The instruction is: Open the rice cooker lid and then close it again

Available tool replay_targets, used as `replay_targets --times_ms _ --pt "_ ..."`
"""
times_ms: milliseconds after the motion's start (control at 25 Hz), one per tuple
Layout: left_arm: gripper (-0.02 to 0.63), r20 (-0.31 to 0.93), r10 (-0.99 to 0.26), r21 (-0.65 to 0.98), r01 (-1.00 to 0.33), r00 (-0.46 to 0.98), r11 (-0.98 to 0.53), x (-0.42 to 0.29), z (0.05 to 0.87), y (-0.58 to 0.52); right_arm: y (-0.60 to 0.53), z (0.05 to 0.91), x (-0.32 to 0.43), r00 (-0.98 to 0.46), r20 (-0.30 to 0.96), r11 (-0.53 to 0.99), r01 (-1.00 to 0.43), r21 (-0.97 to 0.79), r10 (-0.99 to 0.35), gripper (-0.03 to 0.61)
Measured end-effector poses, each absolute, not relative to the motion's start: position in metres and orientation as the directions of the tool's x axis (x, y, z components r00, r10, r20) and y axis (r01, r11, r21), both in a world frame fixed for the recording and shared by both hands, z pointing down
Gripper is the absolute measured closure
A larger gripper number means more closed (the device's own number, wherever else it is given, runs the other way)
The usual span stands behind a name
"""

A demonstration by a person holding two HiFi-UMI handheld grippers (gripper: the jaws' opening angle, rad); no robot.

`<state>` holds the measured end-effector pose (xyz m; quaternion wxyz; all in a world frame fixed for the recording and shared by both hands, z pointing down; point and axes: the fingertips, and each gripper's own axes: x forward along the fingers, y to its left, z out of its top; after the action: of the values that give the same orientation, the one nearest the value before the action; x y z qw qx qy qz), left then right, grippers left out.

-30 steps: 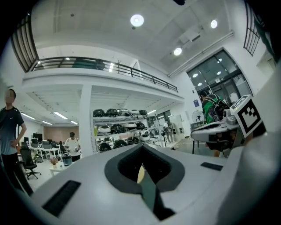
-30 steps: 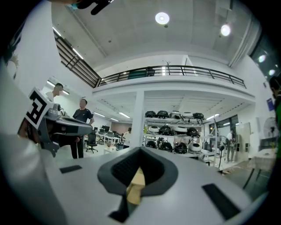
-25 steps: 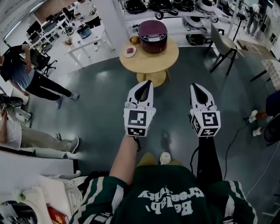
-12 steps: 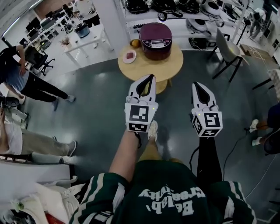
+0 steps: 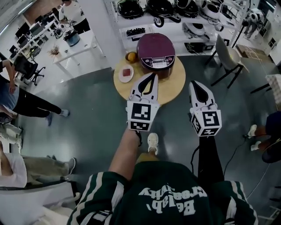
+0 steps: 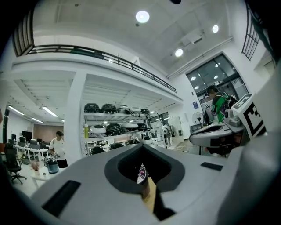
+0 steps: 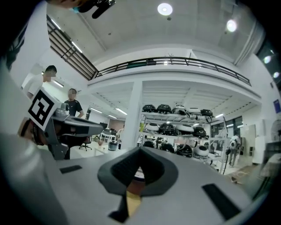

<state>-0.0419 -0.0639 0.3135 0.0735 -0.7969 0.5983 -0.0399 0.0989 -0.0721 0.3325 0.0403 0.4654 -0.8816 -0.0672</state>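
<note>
The maroon rice cooker (image 5: 156, 50) stands lid down on a small round wooden table (image 5: 173, 85) ahead of me. My left gripper (image 5: 153, 75) is held level with its tip over the table's near edge, jaws shut and empty. My right gripper (image 5: 193, 83) is alongside at the table's right edge, also shut and empty. Neither touches the cooker. In the left gripper view the cooker (image 6: 141, 174) shows only as a sliver through the hollow between the shut jaws (image 6: 141, 146). The right gripper view gives the same glimpse of the cooker (image 7: 139, 173) behind its jaws (image 7: 140, 149).
A small plate (image 5: 126, 73) and an orange fruit (image 5: 131, 56) sit on the table left of the cooker. A chair (image 5: 226, 50) stands to the right, with shelves of appliances (image 5: 175, 6) behind. A white desk (image 5: 79, 44) and people (image 5: 22, 99) are at the left.
I have walked forward. The table and cooker have come nearer, and both gripper tips, which were over the floor, now reach the table's edge. Both grippers stay shut.
</note>
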Motion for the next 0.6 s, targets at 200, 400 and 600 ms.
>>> replay_targets --times_ms 200,400,600 --pt "0.614 -0.002 -0.953 -0.144 -0.943 0.302 -0.299 -0.078 0.316 -0.136 -0.138 0.328 0.065 -0.541 0.029 0.538 -0.827 0.163 -0.841 0.574" --pt "0.614 0.017 -0.943 -0.137 -0.934 0.331 -0.33 -0.098 0.327 -0.191 -0.192 0.336 0.039 -0.524 0.051 0.525 -0.836 0.16 -0.85 0.574" --pt "0.614 0.042 -0.933 -0.118 -0.926 0.357 -0.359 -0.11 0.338 -0.23 -0.231 0.341 0.016 -0.526 0.078 0.531 -0.832 0.161 -0.847 0.574"
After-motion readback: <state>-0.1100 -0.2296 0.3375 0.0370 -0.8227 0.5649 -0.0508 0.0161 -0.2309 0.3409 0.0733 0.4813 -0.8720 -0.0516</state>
